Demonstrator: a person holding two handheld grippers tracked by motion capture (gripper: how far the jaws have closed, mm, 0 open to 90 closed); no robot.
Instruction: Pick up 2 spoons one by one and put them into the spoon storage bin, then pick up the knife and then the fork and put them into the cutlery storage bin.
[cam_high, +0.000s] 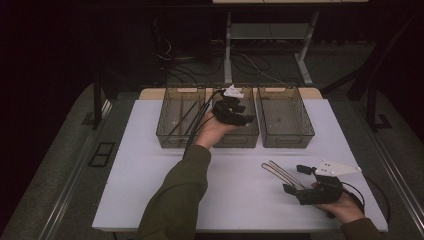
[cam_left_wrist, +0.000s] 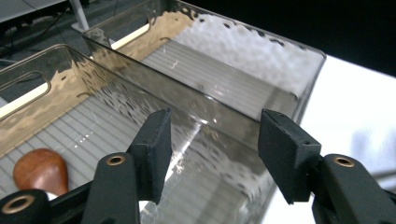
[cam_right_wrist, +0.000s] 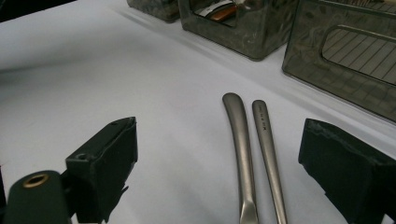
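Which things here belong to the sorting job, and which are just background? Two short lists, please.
In the job: two metal handles on the white table; three clear bins; wooden spoon in one bin; left gripper; right gripper.

Background: desk legs; floor cables.

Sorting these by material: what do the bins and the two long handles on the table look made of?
The three smoky see-through bins: apparently rigid tinted plastic, glossy, with rippled walls and ribbed floors. The two slim grey handles: likely brushed metal, with a dull satin sheen and a stamped mark on one.

Dim high view with black surroundings; the lit white counter (cam_high: 150, 165) stands out. Gripper views sharper, near jaws soft, glare on bins (cam_left_wrist: 219, 60).
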